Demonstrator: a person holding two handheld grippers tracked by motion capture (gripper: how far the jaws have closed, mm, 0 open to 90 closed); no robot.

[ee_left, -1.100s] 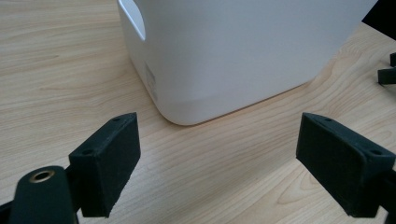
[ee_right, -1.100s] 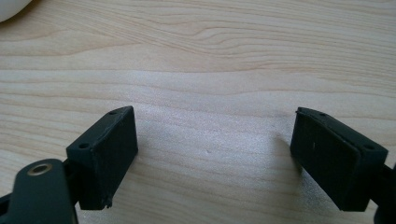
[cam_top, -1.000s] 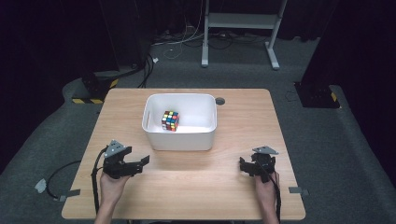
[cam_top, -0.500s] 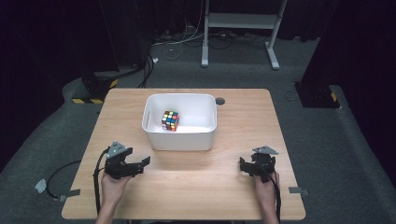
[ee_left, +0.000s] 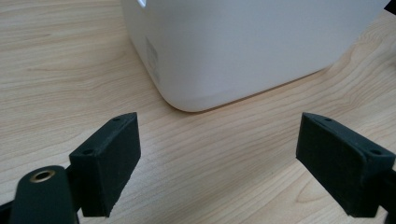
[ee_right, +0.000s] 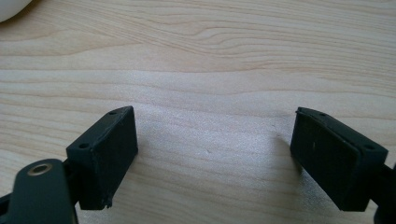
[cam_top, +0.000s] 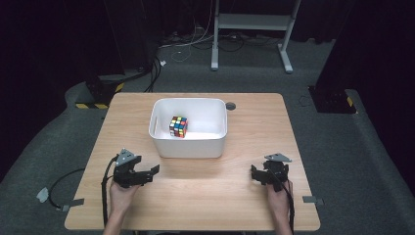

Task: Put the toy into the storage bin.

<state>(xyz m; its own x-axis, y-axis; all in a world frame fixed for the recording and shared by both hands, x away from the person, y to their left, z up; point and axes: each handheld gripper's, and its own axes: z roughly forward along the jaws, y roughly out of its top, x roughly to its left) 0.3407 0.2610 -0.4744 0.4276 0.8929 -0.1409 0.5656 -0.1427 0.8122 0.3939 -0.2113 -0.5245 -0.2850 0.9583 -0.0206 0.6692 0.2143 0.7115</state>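
A colourful puzzle cube [cam_top: 178,126] lies inside a white bin [cam_top: 214,142] at the middle of the wooden table [cam_top: 244,122]. My left gripper [cam_top: 152,171] rests low on the table at the front left, just in front of the bin's near left corner, jaws wide open and empty. In the left gripper view the bin's rounded corner [ee_left: 196,70] stands close ahead of the open left gripper [ee_left: 219,158]. My right gripper [cam_top: 254,172] sits at the front right, open and empty. Between the jaws of the right gripper [ee_right: 215,158] is bare wood.
A round grommet hole [cam_top: 230,105] sits in the table behind the bin's right corner. Cables trail from both grippers off the front edge. Beyond the table are dark carpet, a white frame's legs [cam_top: 249,22] and more cables.
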